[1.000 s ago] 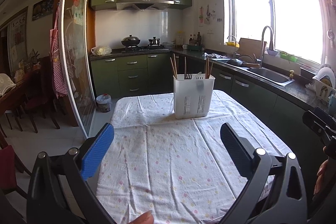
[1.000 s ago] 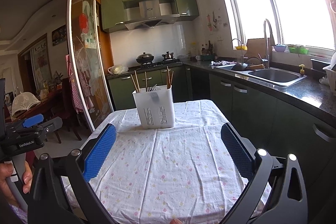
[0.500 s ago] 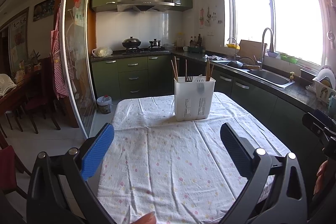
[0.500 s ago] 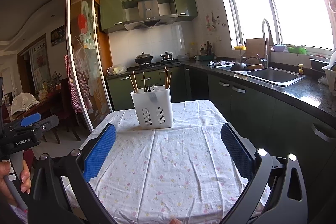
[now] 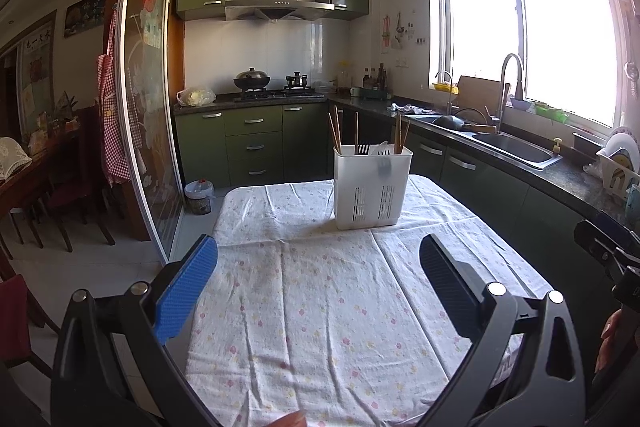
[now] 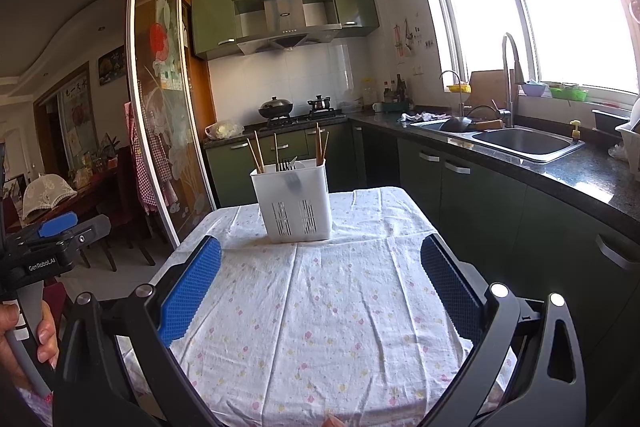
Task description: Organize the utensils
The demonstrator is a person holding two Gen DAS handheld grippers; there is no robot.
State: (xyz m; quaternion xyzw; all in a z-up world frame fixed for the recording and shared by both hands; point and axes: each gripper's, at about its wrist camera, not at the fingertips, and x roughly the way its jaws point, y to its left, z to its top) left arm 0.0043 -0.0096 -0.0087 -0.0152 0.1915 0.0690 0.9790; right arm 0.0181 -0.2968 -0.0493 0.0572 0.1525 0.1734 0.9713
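- The left gripper (image 5: 318, 263) hovers above the near part of the counter (image 5: 328, 307), which is covered in a white cloth with small pastel flowers; its fingers are spread wide with nothing between them
- The right gripper (image 6: 320, 263) hangs over the same cloth, also spread wide and empty
- A white rectangular plastic utensil holder with slotted sides (image 5: 372, 185) stands upright on the far part of the counter, well apart from both grippers
- Brown wooden chopsticks (image 5: 334, 131) lean out of its left end, more stand at its right end, and a dark metal fork (image 5: 362, 148) pokes up between them beside a pale utensil I cannot identify
- In the right wrist view a hand (image 6: 24, 343) grips the left gripper's handle at the left edge
- A steel sink (image 6: 520, 141) sits in the dark kitchen worktop to the right
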